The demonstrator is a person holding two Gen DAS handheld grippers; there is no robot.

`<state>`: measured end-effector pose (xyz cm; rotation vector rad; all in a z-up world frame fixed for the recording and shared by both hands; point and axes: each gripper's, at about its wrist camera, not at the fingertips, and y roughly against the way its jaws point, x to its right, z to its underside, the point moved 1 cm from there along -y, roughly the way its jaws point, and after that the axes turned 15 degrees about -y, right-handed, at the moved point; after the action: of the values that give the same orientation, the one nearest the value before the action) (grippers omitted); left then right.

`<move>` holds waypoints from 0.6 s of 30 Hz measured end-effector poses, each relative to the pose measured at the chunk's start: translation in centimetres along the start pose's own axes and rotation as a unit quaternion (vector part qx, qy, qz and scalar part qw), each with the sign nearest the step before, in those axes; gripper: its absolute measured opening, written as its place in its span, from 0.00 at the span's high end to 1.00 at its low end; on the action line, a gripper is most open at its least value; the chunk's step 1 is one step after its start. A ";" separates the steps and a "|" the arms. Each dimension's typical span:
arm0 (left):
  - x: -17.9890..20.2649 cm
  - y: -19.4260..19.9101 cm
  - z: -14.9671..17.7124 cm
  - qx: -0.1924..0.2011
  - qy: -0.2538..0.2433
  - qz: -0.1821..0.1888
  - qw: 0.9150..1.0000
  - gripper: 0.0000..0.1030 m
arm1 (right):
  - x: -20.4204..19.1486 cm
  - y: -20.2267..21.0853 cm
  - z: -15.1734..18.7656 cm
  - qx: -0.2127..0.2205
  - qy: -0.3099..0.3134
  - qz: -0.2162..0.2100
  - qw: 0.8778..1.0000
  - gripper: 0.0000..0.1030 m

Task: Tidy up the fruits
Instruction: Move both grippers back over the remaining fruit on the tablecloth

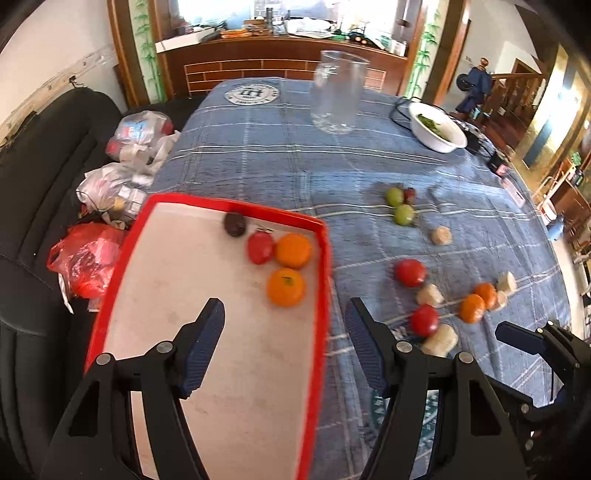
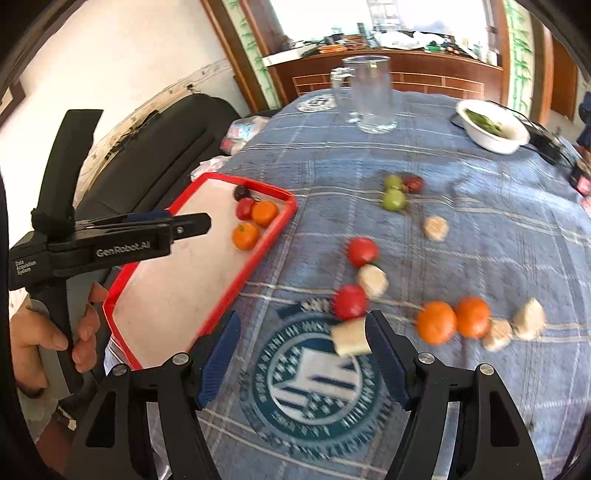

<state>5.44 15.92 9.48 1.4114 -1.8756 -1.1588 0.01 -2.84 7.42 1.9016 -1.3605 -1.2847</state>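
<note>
The left gripper (image 1: 284,317) hangs with jaws spread wide and empty over the red-rimmed tray (image 1: 325,258), whose far right corner holds a dark plum (image 1: 234,224), a red tomato (image 1: 260,247) and two oranges (image 1: 286,266). On the blue checked tablecloth (image 2: 480,192) right of the tray lie green fruits (image 2: 393,194), tomatoes (image 2: 362,251), oranges (image 2: 454,320) and pale chunks (image 2: 436,228). The right gripper (image 2: 301,334) gapes empty near one chunk (image 2: 350,338).

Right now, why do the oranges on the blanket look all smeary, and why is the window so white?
Right wrist view: motion blur smears the two oranges and the pale chunk near the jaws, while the window is blown out by daylight. Left wrist view: the red tray has a smeared rim, the glass pitcher looks soft, and the fisheye bends the room's edges.
</note>
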 end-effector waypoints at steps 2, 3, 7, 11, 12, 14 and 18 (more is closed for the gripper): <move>0.8 0.2 0.3 0.001 0.003 0.009 1.000 0.35 | 1.4 0.7 0.8 0.003 -0.008 0.009 1.000 0.30; 1.4 0.1 0.6 -0.001 0.004 0.015 1.000 0.35 | 1.9 1.0 1.1 0.004 -0.013 0.013 1.000 0.30; 3.6 -0.4 1.3 -0.010 0.002 0.037 0.999 0.35 | 4.7 1.9 2.3 0.000 -0.041 0.028 0.999 0.30; 6.0 -0.9 1.6 -0.019 -0.010 0.052 0.998 0.35 | 6.9 3.0 2.8 0.005 -0.058 0.044 0.997 0.30; 6.7 -1.2 1.7 -0.023 -0.012 0.060 0.998 0.35 | 7.4 3.3 2.8 0.008 -0.062 0.047 0.997 0.30; 7.8 -1.5 1.9 -0.028 -0.018 0.069 0.997 0.35 | 8.3 3.9 2.7 0.013 -0.073 0.051 0.996 0.30; 10.3 -2.3 2.2 -0.041 -0.025 0.097 0.994 0.35 | 9.9 4.5 2.8 0.017 -0.094 0.056 0.994 0.30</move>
<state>1.48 6.73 5.53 1.1366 -1.9284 -1.1705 -3.90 -13.19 5.57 1.7338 -1.5703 -1.4217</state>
